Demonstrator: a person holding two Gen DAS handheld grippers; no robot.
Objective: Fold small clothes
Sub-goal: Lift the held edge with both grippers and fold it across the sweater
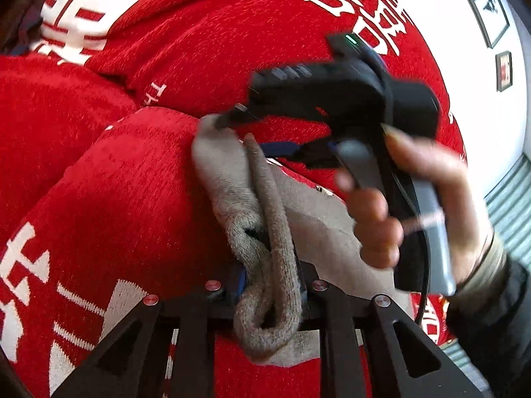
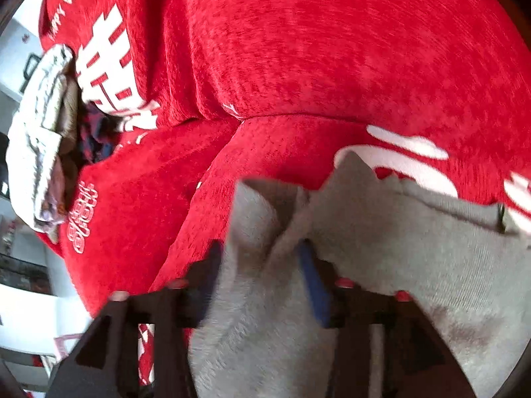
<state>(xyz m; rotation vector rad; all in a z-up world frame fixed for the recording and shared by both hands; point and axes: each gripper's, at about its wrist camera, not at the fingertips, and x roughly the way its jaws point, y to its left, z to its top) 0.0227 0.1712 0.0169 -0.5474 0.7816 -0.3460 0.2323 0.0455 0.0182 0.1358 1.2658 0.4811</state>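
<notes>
Grey knit garment [image 1: 265,219] lies on red cover [image 1: 139,179], centre to 5 o'clock of left view. Left gripper [image 1: 270,275] pinching bunched fold of garment. Right gripper [image 2: 262,275] spread, cloth loose between pads, no grip.

Step, by judgement: hand-over of fold. Keep left pinch firm, lift little, drag fold flat, align edges before release.

Left view alone shows hand [image 1: 421,205] on right tool, 3 o'clock. Right view alone shows clothes pile [image 2: 43,132], 9 o'clock.
</notes>
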